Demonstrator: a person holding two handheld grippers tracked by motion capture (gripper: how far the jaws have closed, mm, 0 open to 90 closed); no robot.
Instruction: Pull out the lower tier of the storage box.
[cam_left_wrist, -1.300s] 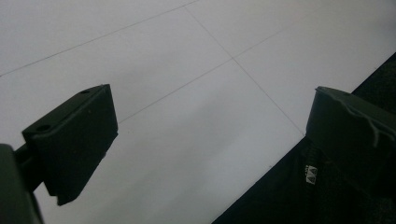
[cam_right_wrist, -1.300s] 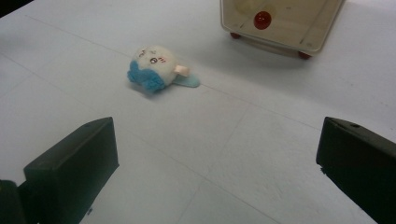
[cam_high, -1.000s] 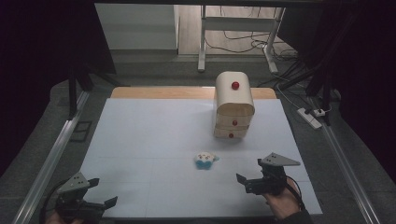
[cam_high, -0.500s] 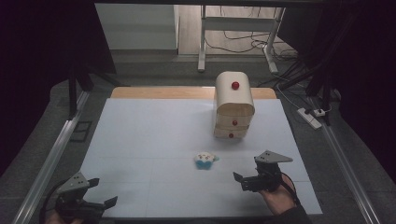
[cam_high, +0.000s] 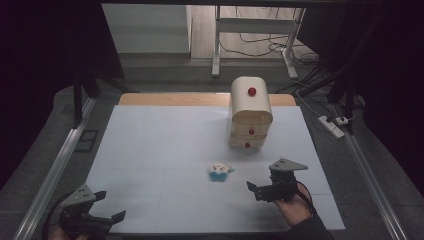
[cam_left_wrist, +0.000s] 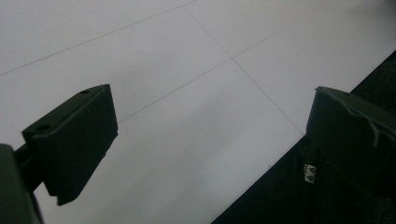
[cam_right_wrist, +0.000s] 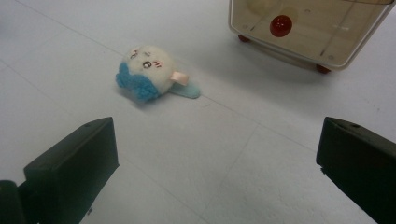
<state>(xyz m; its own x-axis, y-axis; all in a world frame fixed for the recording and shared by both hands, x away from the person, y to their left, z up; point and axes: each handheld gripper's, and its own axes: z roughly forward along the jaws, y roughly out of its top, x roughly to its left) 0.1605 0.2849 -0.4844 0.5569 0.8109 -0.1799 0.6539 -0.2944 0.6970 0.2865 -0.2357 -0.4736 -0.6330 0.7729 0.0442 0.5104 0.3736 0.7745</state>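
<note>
A small white and blue plush toy (cam_high: 220, 172) lies on the white mat (cam_high: 165, 145), just in front of a pale wooden mini chest of drawers (cam_high: 250, 112) with red knobs. My right gripper (cam_high: 256, 191) is open, low over the mat to the right of the toy and a short way nearer the front edge. In the right gripper view the toy (cam_right_wrist: 149, 72) lies ahead and left of the wide-apart jaws (cam_right_wrist: 217, 168), and the chest's bottom drawer (cam_right_wrist: 308, 23) is at top right. My left gripper (cam_high: 111, 205) is open at the mat's front left corner, with bare mat between its jaws (cam_left_wrist: 210, 140).
The chest stands at the back right of the mat. A wooden table edge (cam_high: 175, 98) runs behind the mat. Metal rails (cam_high: 55, 170) flank both sides. A power strip (cam_high: 332, 125) lies on the floor to the right. The mat's black front edge (cam_left_wrist: 289, 186) is near the left gripper.
My right gripper has crept a little to the left, toward the plush toy. The left gripper, the toy and the chest have stayed put.
</note>
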